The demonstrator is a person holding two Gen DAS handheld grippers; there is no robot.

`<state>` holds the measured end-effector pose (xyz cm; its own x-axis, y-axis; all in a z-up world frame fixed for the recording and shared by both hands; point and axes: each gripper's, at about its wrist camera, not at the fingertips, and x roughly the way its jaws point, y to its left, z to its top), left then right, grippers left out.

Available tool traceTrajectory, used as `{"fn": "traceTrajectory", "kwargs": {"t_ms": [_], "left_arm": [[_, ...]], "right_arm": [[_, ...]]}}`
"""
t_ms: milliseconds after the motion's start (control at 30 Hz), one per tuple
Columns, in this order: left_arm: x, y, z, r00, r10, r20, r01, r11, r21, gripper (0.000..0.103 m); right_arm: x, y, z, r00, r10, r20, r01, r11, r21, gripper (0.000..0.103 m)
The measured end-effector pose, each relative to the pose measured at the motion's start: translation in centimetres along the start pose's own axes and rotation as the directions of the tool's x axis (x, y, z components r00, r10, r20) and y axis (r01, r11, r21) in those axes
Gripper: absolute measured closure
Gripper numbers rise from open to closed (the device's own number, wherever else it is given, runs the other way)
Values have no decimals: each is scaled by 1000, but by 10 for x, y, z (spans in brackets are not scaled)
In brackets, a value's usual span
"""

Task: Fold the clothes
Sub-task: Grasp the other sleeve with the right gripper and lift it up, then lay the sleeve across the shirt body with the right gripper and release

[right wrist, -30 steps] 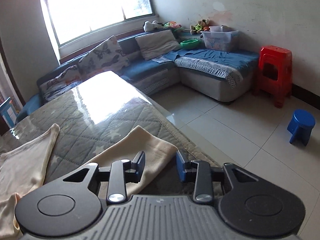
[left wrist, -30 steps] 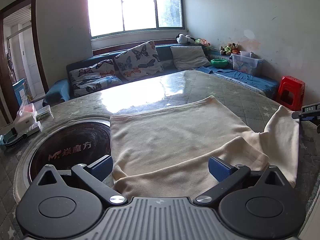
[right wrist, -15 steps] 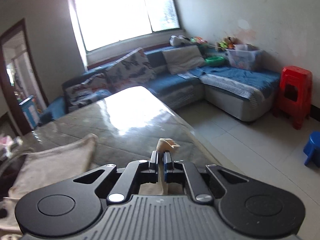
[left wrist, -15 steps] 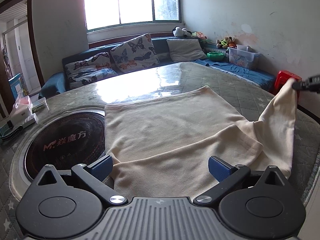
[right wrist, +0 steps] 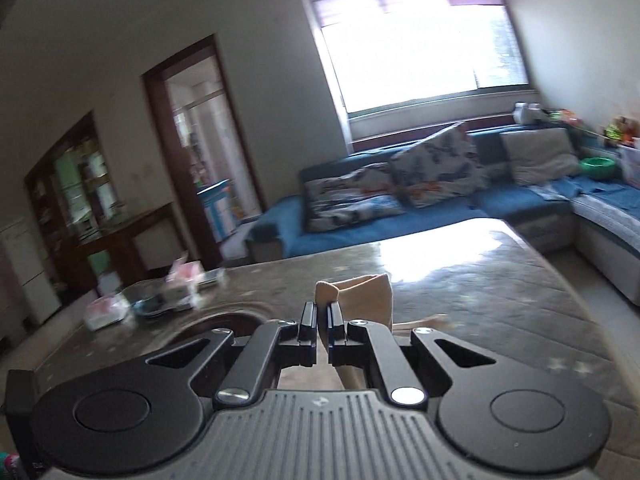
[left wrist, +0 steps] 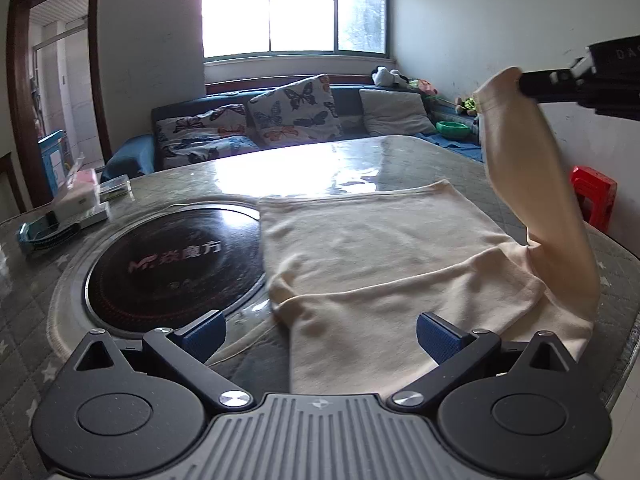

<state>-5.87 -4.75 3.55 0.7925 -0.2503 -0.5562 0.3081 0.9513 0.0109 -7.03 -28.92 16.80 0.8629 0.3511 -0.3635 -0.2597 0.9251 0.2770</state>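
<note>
Cream garment (left wrist: 372,264) lies spread on the bench (left wrist: 320,168), mostly flat, its left edge just overlapping the black round cooktop (left wrist: 172,264) set in the bench top. One sleeve is pulled up off the surface at the right side, rising in a tall fold to the right tongs (left wrist: 524,86), which are pressed together & pinching the cuff end. In the right wrist view the same tongs (right wrist: 323,320) show both pads closed w/ a bit of cream fabric (right wrist: 360,296) sticking out past the tips, cloth hanging below. Left tongs (left wrist: 320,336) are spread wide, blue pads apart, nothing between them but the near hem of the garment lying on the bench under them; not touching it as far as I can tell. Far left of bench: small boxes (left wrist: 76,204) & a tray. Behind: blue sofa (left wrist: 132,152) w/ butterfly cushions (left wrist: 292,108), red stool (left wrist: 594,196) at right.
</note>
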Motion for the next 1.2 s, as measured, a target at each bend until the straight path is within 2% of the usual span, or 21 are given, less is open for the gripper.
{"fn": "traceTrajectory", "kwargs": {"t_ms": [167, 333, 433, 533, 667, 733, 800, 867, 900, 967, 1000, 1067, 1200], "left_arm": [[-11, 18, -8, 1000, 29, 8, -29, 999, -38, 0], [-17, 30, -14, 998, 57, 3, -57, 996, -63, 0], [-20, 32, -16, 997, 81, 14, -80, 995, -59, 0], [-22, 33, -14, 996, 89, 26, -87, 994, -59, 0], [-20, 28, -8, 997, 66, 42, -63, 996, -62, 0], [-18, 22, -5, 997, 55, 54, -52, 997, -50, 0], [-14, 14, -3, 998, 29, 64, -27, 999, -27, 2], [-10, 5, -2, 998, -4, 62, 4, 1000, 3, 12], [-6, 1, -3, 999, -7, 54, 6, 1000, 19, 15], [2, -8, -3, 999, -13, 38, 11, 999, 49, 29], [3, -10, -3, 999, -13, 33, 12, 998, 54, 32], [7, -12, -3, 1000, -14, 23, 12, 998, 64, 43], [13, -16, -3, 1000, -9, 7, 9, 997, 80, 47]], "right_arm": [[41, 54, -13, 990, 111, -87, -116, 992, -55, 99], [75, 89, -42, 965, 160, -208, -181, 980, -84, 96], [77, 94, -50, 956, 163, -242, -191, 977, -95, 96], [66, 89, -50, 957, 148, -248, -182, 976, -122, 94], [48, 60, -52, 962, 30, -273, -82, 980, -180, 88], [43, 48, -58, 955, -21, -297, -41, 979, -200, 86], [32, 31, -70, 936, -68, -345, -8, 977, -213, 86], [25, 19, -81, 919, -101, -381, 13, 974, -225, 86], [23, 15, -86, 913, -112, -392, 22, 973, -228, 86], [20, 4, -99, 899, -139, -416, 45, 973, -228, 86], [18, 0, -104, 895, -144, -422, 50, 973, -226, 85], [14, -5, -106, 897, -137, -421, 46, 975, -219, 83], [13, -12, -93, 916, -130, -380, 49, 975, -217, 81]]}}
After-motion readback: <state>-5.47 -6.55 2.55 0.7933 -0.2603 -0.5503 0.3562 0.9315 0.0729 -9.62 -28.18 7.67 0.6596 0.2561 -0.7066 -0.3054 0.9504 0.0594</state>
